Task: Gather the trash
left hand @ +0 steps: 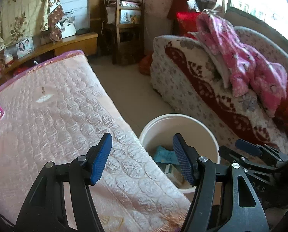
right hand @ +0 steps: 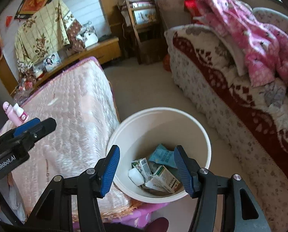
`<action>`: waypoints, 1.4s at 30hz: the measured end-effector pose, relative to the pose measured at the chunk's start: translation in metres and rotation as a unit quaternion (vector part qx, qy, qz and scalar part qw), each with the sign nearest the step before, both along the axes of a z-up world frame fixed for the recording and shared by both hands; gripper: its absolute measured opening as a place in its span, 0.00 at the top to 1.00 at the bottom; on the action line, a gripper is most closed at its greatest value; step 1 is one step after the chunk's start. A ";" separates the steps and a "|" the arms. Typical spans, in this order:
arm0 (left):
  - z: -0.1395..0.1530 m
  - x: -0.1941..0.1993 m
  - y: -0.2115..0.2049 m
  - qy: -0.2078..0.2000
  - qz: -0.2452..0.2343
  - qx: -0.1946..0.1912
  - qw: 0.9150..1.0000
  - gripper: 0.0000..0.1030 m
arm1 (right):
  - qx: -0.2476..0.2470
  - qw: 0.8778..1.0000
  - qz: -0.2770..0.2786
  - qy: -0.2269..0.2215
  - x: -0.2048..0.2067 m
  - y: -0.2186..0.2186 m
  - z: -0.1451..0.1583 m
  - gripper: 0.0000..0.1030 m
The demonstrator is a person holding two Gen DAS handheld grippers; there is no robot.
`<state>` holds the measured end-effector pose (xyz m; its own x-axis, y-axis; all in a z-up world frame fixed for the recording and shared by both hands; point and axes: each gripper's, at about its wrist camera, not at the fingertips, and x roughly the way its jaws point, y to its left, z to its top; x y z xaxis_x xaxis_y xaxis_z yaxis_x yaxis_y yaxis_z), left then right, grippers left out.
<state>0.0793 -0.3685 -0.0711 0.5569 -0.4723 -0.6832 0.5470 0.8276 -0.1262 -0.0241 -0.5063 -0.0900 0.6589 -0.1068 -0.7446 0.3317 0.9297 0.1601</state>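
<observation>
right wrist: right claw (right hand: 146, 169) open over bin (right hand: 208, 141) rim, beside mattress (right hand: 72, 119) edge.

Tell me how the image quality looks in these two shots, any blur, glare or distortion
Left wrist view: window blown out to white, fisheye bends the mattress edge, corners vignetted dark. Right wrist view: pink blanket smeared by motion blur, bucket and its trash fairly sharp, same fisheye curvature.

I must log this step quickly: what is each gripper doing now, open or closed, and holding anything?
Left gripper: open, holding nothing.
Right gripper: open, holding nothing, above the white bin.
</observation>
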 end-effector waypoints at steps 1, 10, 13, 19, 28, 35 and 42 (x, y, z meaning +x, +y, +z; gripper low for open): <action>0.004 -0.004 0.003 -0.002 -0.001 -0.005 1.000 0.38 | -0.004 1.000 -0.001 -0.004 -0.003 0.003 0.004 0.45; 0.038 -0.042 0.028 -0.059 0.001 -0.016 0.998 0.38 | -0.046 0.997 -0.021 -0.061 -0.036 0.027 0.049 0.25; 0.050 -0.055 0.040 -0.081 0.004 -0.027 0.996 0.38 | -0.060 0.995 -0.023 -0.075 -0.046 0.034 0.065 0.25; 0.069 -0.074 0.060 -0.103 0.009 -0.045 0.994 0.38 | -0.104 0.989 -0.024 -0.100 -0.071 0.056 0.091 0.20; 0.086 -0.095 0.078 -0.128 0.013 -0.058 0.990 0.38 | -0.129 0.984 -0.016 -0.125 -0.094 0.079 0.111 0.20; 0.092 -0.105 0.080 -0.141 0.011 -0.062 0.988 0.38 | -0.133 0.983 -0.012 -0.124 -0.098 0.084 0.114 0.20; 0.092 -0.106 0.080 -0.139 0.011 -0.063 0.988 0.38 | -0.132 0.984 -0.013 -0.122 -0.099 0.085 0.114 0.20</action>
